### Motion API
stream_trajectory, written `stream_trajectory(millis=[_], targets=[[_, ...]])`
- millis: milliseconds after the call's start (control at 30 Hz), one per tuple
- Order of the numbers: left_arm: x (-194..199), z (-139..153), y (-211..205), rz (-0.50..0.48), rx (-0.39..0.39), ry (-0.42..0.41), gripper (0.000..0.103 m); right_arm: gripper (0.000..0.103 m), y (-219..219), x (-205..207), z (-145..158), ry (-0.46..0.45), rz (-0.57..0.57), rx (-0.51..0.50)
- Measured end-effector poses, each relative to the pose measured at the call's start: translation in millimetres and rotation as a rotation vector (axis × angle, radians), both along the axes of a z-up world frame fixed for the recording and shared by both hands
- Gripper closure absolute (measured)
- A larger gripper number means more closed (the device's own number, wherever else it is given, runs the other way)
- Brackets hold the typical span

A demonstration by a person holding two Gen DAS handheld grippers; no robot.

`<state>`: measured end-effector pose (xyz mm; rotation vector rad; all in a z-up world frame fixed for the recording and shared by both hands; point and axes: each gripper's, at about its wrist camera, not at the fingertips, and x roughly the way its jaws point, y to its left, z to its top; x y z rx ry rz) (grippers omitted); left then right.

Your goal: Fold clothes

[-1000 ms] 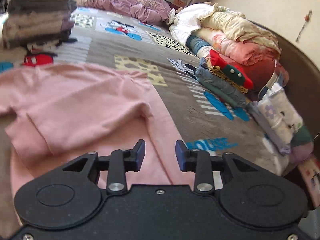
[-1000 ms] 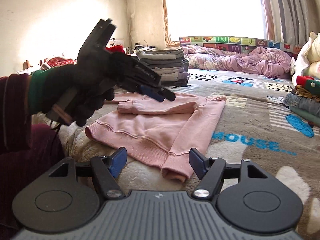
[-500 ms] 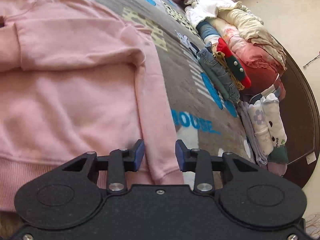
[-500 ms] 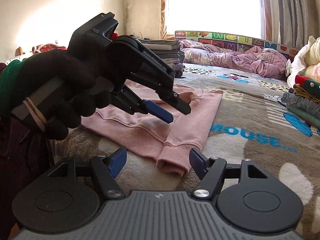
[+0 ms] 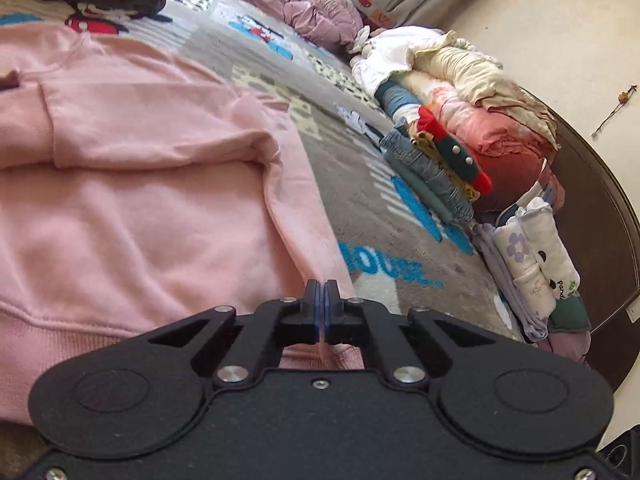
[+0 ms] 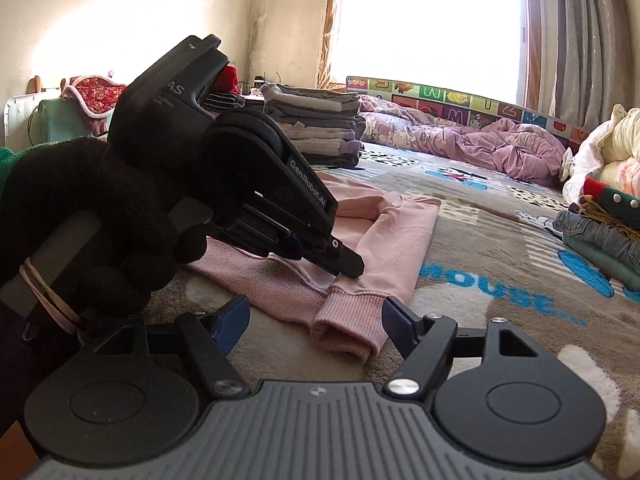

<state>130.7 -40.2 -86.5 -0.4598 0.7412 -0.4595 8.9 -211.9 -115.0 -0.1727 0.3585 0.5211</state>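
The pink sweatshirt point(image 5: 132, 208) lies flat on the bed's cartoon-print blanket point(image 5: 360, 200), one sleeve already folded across the chest and the other sleeve point(image 6: 384, 264) running down its side to a ribbed cuff point(image 6: 352, 330) at the near edge. The step in hand looks like taking up that second sleeve. The left tongs point(image 5: 321, 294) are pressed together with a thin fold of pink cloth caught between the pads, near the hem just beside the cuff. The right tongs point(image 6: 314, 322) are spread, and widening, on either side of the cuff without touching it (nothing is held there yet).

Next, I judge, the right tongs must settle lower and close on the cuff, then both lift together and carry the sleeve inward over the body, keeping the cloth taut so it lands straight. The finished stack of folded clothes point(image 6: 316, 124) waits farther up the bed.
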Motion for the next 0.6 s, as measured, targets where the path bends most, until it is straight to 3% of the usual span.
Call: stream_trajectory(millis=[67,200,300,367,467,533,600], targets=[[2,-5,4,0.015,0.025,0.007,0.103,0.026,1,-1,1,-0.005,0.004,0.002],[7,-26,11,0.020,-0.001,0.072,0.103,0.026,7,-2,0,-0.018,0.027,-0.021],[5,-21,8,0.019,0.029,0.022,0.103,0.026,13,0,-1,-0.040,0.040,-0.044],[5,-18,11,0.012,-0.006,-0.013,0.103,0.026,18,2,-1,-0.061,0.050,-0.060],[8,-17,6,-0.015,0.012,-0.018,0.103,0.024,26,6,-2,-0.108,0.068,-0.079],[11,-28,3,-0.015,0.053,0.049,0.103,0.021,31,16,-6,-0.074,0.084,-0.101],[9,-31,7,-0.010,0.031,0.070,0.103,0.021,32,32,-16,0.064,0.101,-0.109]])
